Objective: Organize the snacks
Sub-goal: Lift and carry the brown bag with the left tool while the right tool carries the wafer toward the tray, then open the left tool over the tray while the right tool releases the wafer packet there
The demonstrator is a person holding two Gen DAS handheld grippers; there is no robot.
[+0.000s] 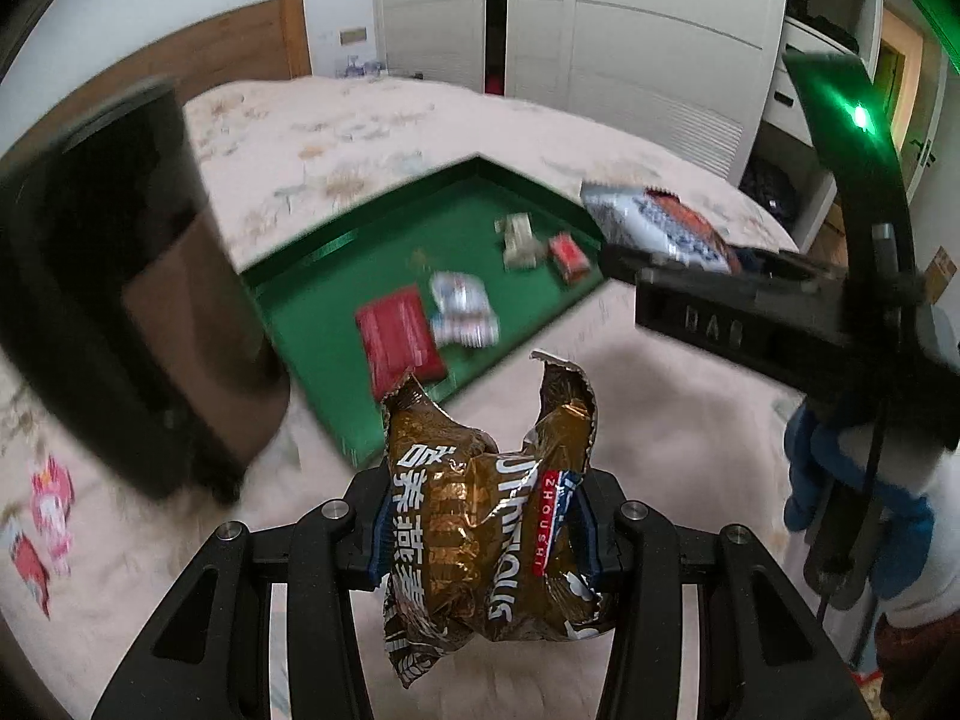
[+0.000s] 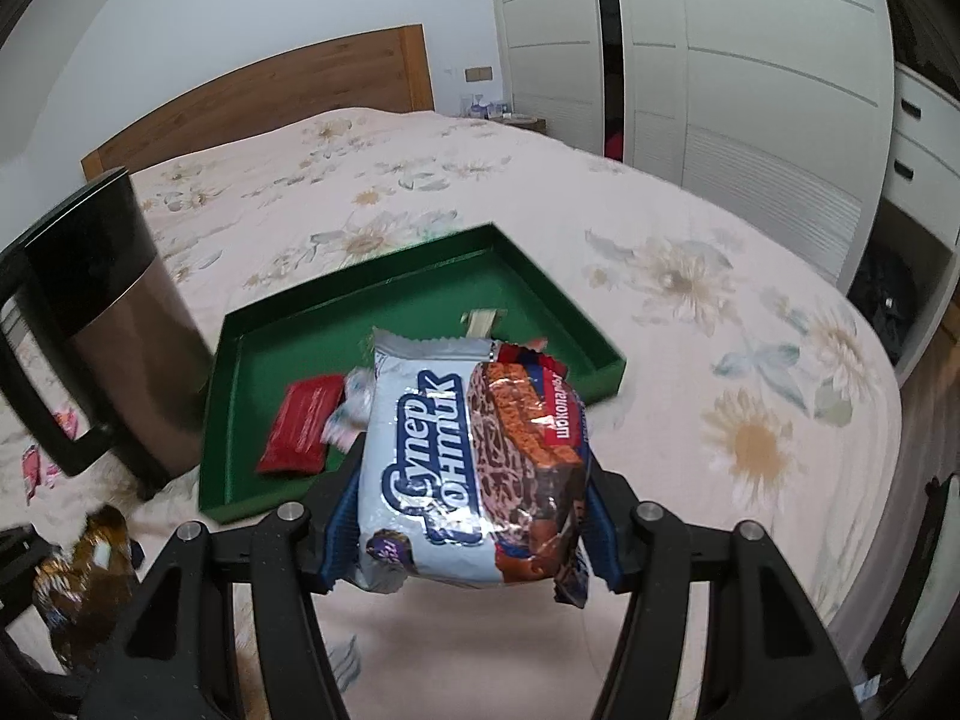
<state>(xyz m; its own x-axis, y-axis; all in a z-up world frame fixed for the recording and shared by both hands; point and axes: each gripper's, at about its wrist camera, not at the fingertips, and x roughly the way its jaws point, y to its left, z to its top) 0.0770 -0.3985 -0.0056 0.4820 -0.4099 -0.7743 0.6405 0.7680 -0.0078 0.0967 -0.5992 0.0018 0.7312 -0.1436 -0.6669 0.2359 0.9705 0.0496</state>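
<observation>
My left gripper (image 1: pixel 483 531) is shut on a crumpled, torn-open gold snack wrapper (image 1: pixel 480 516), held above the bed near the tray's near corner. My right gripper (image 2: pixel 471 516) is shut on a white-and-brown chocolate biscuit packet (image 2: pixel 474 468), held over the near edge of the green tray (image 2: pixel 558 300). That packet (image 1: pixel 654 222) and right gripper (image 1: pixel 720 294) also show in the left wrist view, at the tray's right edge. In the tray (image 1: pixel 336 240) lie a red packet (image 1: pixel 399 342), a white-blue packet (image 1: pixel 462 309) and small snacks (image 1: pixel 543 246).
A tall black-and-brown bin (image 2: pixel 114 330) stands on the bed left of the tray, also in the left wrist view (image 1: pixel 138 300). Pink wrappers (image 1: pixel 48 510) lie on the floral bedspread (image 2: pixel 720 330) at far left. White wardrobes (image 2: pixel 720 60) stand behind.
</observation>
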